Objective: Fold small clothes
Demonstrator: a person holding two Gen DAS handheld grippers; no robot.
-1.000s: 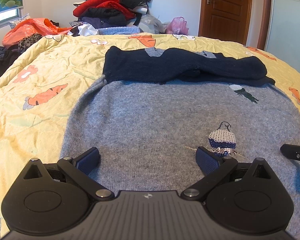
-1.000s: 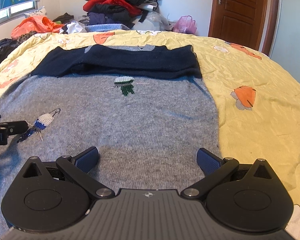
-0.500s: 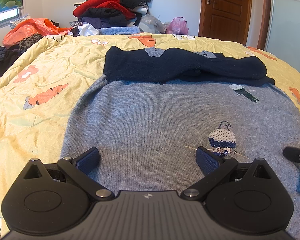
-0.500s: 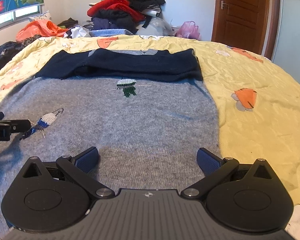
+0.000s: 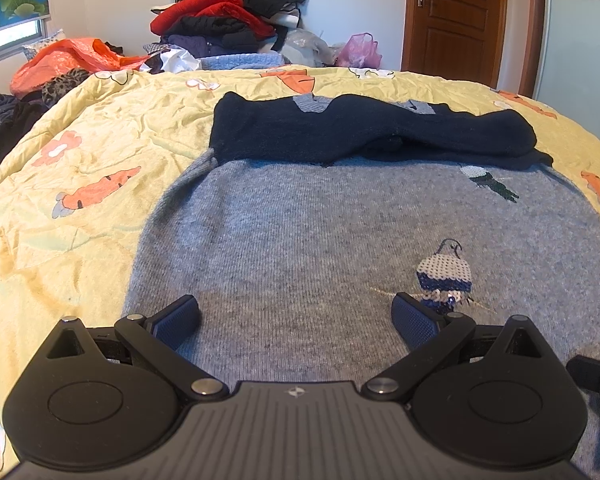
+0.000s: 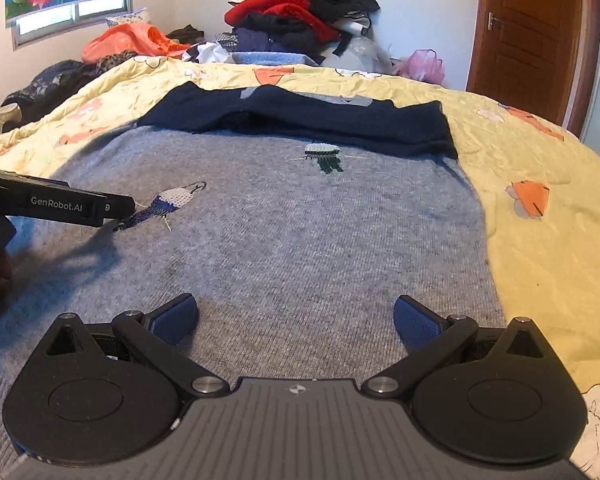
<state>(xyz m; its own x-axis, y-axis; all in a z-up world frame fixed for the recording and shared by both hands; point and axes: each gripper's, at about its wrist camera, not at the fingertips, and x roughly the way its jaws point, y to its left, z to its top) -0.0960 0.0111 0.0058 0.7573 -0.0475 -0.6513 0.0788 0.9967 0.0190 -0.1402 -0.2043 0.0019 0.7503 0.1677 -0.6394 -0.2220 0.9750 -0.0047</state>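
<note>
Bedroom, yellow carrot-print quilt (image 5: pixel 80 128) over bed, clothes heap (image 5: pixel 228 20) behind. Grey knit sweater (image 5: pixel 300 240) flat on quilt, navy sleeves (image 5: pixel 360 132) folded across far end. Left tongs (image 5: pixel 296 316) spread wide, empty, low over near hem; right tongs (image 6: pixel 296 314) likewise. Judgement: knit soft, light, stretchy, slumps when lifted. Pinch near hem at left and right corners, both layers.
</note>
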